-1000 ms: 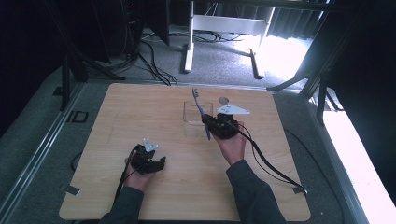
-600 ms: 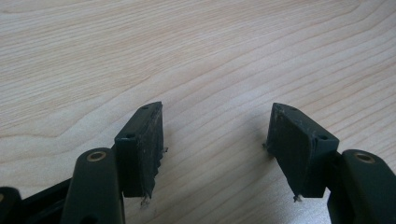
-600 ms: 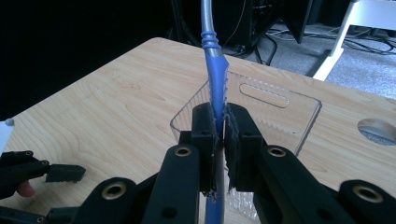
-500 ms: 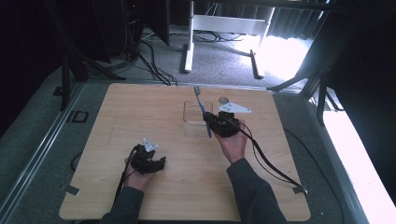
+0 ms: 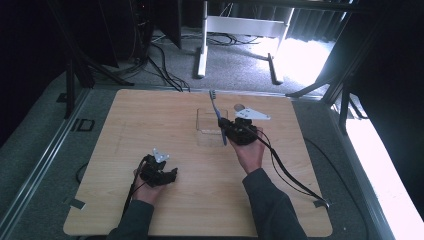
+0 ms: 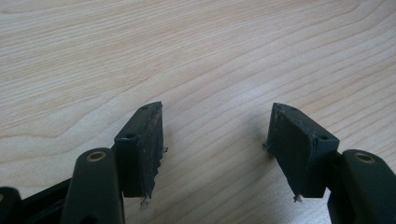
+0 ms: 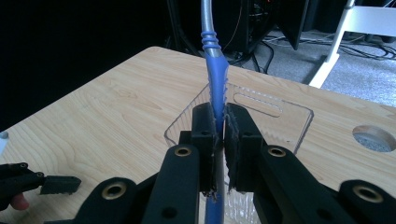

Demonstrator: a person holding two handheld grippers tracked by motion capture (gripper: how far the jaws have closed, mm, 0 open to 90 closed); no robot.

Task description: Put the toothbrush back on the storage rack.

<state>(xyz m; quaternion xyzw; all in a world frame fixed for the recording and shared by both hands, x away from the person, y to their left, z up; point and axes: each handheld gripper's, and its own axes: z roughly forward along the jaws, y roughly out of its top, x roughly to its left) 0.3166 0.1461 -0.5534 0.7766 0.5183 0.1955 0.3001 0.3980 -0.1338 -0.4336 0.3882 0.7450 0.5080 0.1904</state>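
Note:
My right gripper point(image 5: 227, 131) point(image 7: 219, 140) is shut on a blue and grey toothbrush point(image 5: 218, 113) point(image 7: 215, 88), held over a clear plastic tray point(image 5: 210, 126) point(image 7: 275, 116) at the table's middle back. The toothbrush points away from me, its head past the tray's far rim. My left gripper point(image 5: 172, 175) point(image 6: 215, 149) rests low near the table's front left, jaws open, with bare wood between them.
The wooden table point(image 5: 150, 125) has a round hole point(image 5: 239, 106) point(image 7: 373, 137) beyond the right gripper. Cables trail from both grippers toward me. White desk legs point(image 5: 235, 25) and cables lie on the floor behind the table.
The right gripper with the toothbrush has shifted slightly over the tray. The left gripper has stayed put.

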